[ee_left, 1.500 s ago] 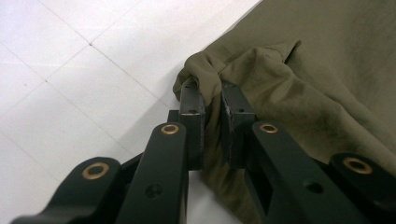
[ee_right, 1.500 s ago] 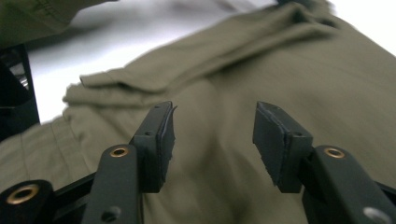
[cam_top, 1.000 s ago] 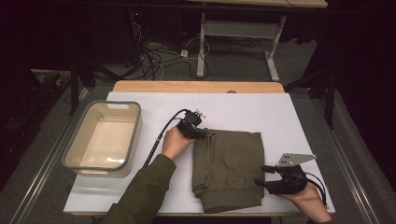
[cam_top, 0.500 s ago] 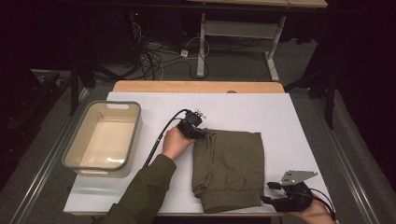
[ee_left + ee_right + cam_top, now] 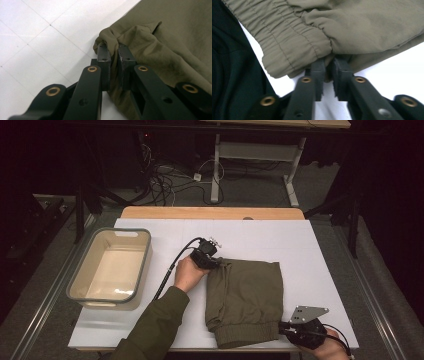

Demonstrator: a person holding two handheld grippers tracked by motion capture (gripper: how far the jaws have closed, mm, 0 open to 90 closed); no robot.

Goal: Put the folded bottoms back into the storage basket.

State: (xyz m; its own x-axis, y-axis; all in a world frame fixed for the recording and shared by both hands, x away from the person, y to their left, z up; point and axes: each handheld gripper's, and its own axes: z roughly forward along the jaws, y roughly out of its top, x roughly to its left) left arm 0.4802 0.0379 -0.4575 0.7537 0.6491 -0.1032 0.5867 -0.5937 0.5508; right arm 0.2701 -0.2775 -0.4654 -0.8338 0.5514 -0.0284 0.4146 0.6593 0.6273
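An olive-green folded garment point(image 5: 247, 300) with an elastic waistband lies on the white table point(image 5: 310, 255). My left gripper point(image 5: 217, 262) is shut on the garment's far left corner point(image 5: 112, 41), the cloth bunched between its jaws. My right gripper point(image 5: 285, 329) sits at the near right corner by the waistband point(image 5: 294, 42). Its jaws have just been closing and now pinch the garment's edge point(image 5: 328, 58) between them.
A beige plastic tub point(image 5: 111, 267) stands empty on the table's left side. The table's near edge runs just below the garment. A dark sleeve point(image 5: 232, 75) lies beside the waistband in the right gripper view. Cables and table legs lie on the floor beyond.
My right gripper has moved toward the near edge and down to the garment's near right corner, where its jaws closed on the cloth. The left gripper has stayed put.
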